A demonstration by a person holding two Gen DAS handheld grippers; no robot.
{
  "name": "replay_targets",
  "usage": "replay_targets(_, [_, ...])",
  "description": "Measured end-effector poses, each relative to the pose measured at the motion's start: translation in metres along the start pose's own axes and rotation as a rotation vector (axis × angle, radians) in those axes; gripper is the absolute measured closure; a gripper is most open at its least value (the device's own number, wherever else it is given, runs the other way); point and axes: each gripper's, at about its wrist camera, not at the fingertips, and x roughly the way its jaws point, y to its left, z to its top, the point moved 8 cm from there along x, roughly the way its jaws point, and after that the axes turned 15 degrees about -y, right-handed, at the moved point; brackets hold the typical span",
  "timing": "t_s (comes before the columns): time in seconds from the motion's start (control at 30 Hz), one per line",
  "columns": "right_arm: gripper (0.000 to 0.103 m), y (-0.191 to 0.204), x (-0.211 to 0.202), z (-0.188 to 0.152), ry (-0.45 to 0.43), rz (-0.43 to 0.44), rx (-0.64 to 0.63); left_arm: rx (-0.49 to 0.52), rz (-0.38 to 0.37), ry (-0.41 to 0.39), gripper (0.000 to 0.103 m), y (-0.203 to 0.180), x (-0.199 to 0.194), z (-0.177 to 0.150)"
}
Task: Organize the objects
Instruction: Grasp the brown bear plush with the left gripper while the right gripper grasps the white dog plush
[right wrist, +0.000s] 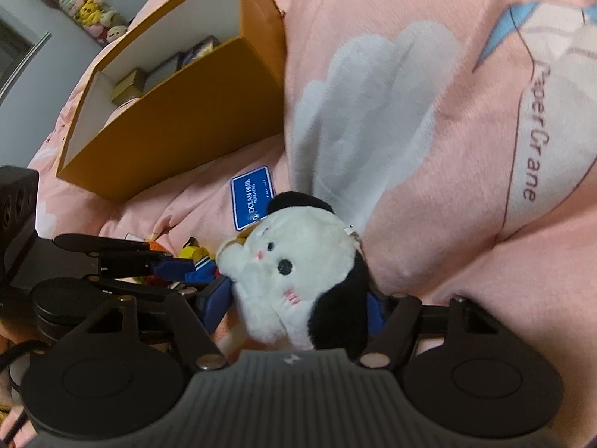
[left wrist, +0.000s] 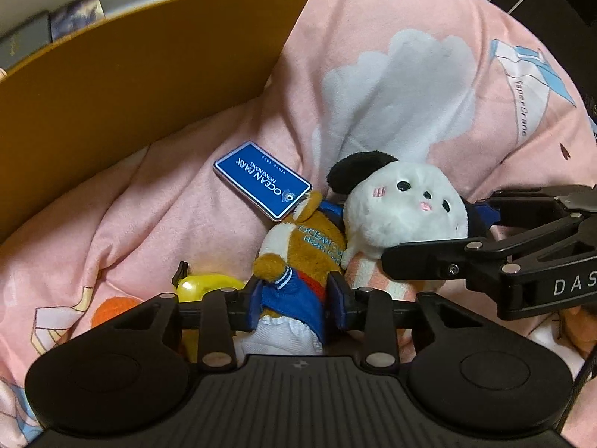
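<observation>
A brown plush (left wrist: 306, 257) in blue clothes with a blue Ocean Park tag (left wrist: 263, 181) lies on the pink blanket. My left gripper (left wrist: 296, 298) is shut on its lower body. A white plush dog (left wrist: 405, 205) with black ears lies against it on the right. My right gripper (right wrist: 298, 306) is shut on the white plush dog (right wrist: 294, 261); it enters the left wrist view from the right (left wrist: 485, 257). The tag shows in the right wrist view (right wrist: 252, 196), and the left gripper (right wrist: 123, 257) comes in from the left.
An open orange box (left wrist: 149, 71) (right wrist: 179, 112) stands at the upper left with small boxes (right wrist: 130, 84) inside. A yellow toy (left wrist: 205, 285) and an orange one (left wrist: 112, 308) lie left of the brown plush. The pink blanket (left wrist: 410, 74) rises in folds to the right.
</observation>
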Motion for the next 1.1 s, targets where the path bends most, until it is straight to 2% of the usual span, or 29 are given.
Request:
replay_targets(0.13, [0.033,0.008,-0.013,0.003,-0.03,0.005,-0.075,-0.001,0.017,-0.047,0.067,-0.005,-0.014,0.002])
replay_targets(0.3, [0.033,0.022,-0.026,0.015,-0.079,0.021,-0.192,0.019,0.081,-0.117,0.068,-0.006,-0.037,0.011])
replay_targets(0.4, [0.033,0.032,-0.029,0.024,-0.107,0.032,-0.279,-0.039,0.119,-0.174,0.068,0.001,-0.051,0.021])
replay_targets(0.53, [0.033,0.044,-0.022,0.035,-0.112,0.039,-0.412,-0.11,0.229,-0.289,0.068,0.028,-0.074,0.028])
replay_targets(0.67, [0.033,0.06,-0.006,0.04,-0.097,0.082,-0.539,-0.28,0.251,-0.373,0.068,0.055,-0.076,0.03])
replay_targets(0.73, [0.033,0.068,0.005,0.04,-0.079,0.124,-0.591,-0.32,0.272,-0.398,0.068,0.064,-0.077,0.03])
replay_targets(0.83, [0.033,0.069,0.03,0.038,-0.049,0.113,-0.633,-0.345,0.308,-0.382,0.068,0.074,-0.065,0.027])
replay_targets(0.9, [0.032,0.063,0.047,0.036,-0.033,0.098,-0.639,-0.369,0.284,-0.364,0.068,0.078,-0.057,0.026])
replay_targets(1.0, [0.03,0.053,0.06,0.034,-0.016,0.107,-0.582,-0.39,0.245,-0.338,0.066,0.078,-0.058,0.024])
replay_targets(1.03, [0.029,0.051,0.062,0.035,-0.014,0.112,-0.556,-0.399,0.227,-0.322,0.065,0.08,-0.057,0.025])
replay_targets(1.1, [0.028,0.047,0.061,0.038,-0.007,0.113,-0.507,-0.4,0.185,-0.284,0.054,0.081,-0.056,0.029])
